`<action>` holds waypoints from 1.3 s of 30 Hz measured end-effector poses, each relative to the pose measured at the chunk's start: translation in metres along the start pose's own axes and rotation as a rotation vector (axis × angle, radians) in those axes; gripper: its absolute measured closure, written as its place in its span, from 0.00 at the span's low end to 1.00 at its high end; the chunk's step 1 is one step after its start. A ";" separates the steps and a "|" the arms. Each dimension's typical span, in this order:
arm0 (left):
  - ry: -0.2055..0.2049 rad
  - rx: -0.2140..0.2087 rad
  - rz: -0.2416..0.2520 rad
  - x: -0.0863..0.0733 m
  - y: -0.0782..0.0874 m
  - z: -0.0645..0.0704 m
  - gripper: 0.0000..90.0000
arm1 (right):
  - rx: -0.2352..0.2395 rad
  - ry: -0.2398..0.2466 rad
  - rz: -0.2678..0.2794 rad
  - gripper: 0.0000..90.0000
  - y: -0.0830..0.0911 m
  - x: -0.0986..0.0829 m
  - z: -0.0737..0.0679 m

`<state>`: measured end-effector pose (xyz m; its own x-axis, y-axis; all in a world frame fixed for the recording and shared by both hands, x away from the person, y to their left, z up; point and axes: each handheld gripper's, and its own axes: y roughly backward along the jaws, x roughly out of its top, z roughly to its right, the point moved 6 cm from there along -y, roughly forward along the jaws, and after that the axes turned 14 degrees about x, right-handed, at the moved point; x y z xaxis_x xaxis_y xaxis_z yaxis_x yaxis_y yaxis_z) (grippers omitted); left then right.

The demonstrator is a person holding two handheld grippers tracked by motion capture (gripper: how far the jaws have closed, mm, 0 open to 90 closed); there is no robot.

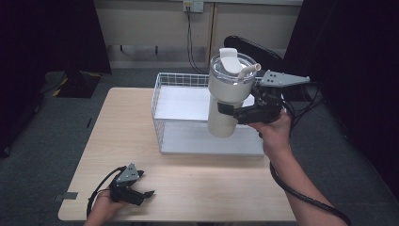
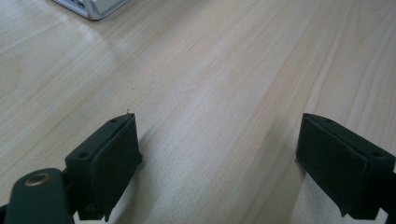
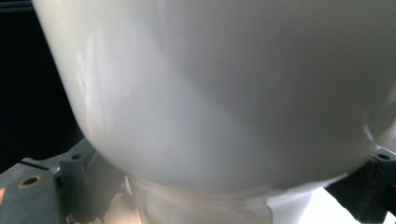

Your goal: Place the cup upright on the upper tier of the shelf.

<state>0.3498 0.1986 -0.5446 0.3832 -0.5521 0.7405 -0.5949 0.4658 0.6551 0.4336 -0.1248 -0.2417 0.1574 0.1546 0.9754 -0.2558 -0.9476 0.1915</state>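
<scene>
Right gripper (image 1: 229, 113) pinches the smooth white tumbler (image 1: 227, 96) at its narrower lower body, holding it upright in the air above the white wire basket (image 1: 181, 80). Clear lid, stubby straw on top. Left gripper (image 1: 143, 192) rests on the pale woodgrain table (image 1: 122, 127), jaws spread wide.

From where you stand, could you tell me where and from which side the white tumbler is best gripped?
Grip the white tumbler across its narrower lower body, coming from its right side, as the right gripper does now. The body tapers below the wide top, so the jaws can span it, and the lid and straw stay free.
</scene>
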 end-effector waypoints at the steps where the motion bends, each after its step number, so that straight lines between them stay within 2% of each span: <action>1: 0.000 0.000 0.000 0.000 0.000 0.000 0.14 | -0.002 -0.001 -0.001 0.11 0.000 0.001 0.001; 17: -0.001 0.000 0.000 0.000 0.000 0.000 0.14 | -0.061 -0.023 -0.003 0.11 -0.005 0.008 0.020; 24: -0.001 0.000 0.000 0.000 0.000 0.000 0.14 | -0.078 -0.023 0.008 0.11 -0.008 0.012 0.028; 25: -0.001 0.000 0.000 0.000 0.000 0.000 0.14 | -0.097 -0.014 0.002 0.11 -0.009 0.013 0.030; 28: -0.001 0.000 -0.001 0.000 0.000 0.000 0.14 | -0.106 -0.011 -0.007 0.11 -0.010 0.013 0.033; 39: -0.001 0.000 0.000 0.000 0.000 0.000 0.14 | -0.155 -0.035 0.022 0.11 -0.013 0.012 0.047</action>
<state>0.3499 0.1986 -0.5445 0.3826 -0.5531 0.7401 -0.5950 0.4653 0.6553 0.4835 -0.1234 -0.2373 0.1828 0.1218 0.9756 -0.4035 -0.8956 0.1874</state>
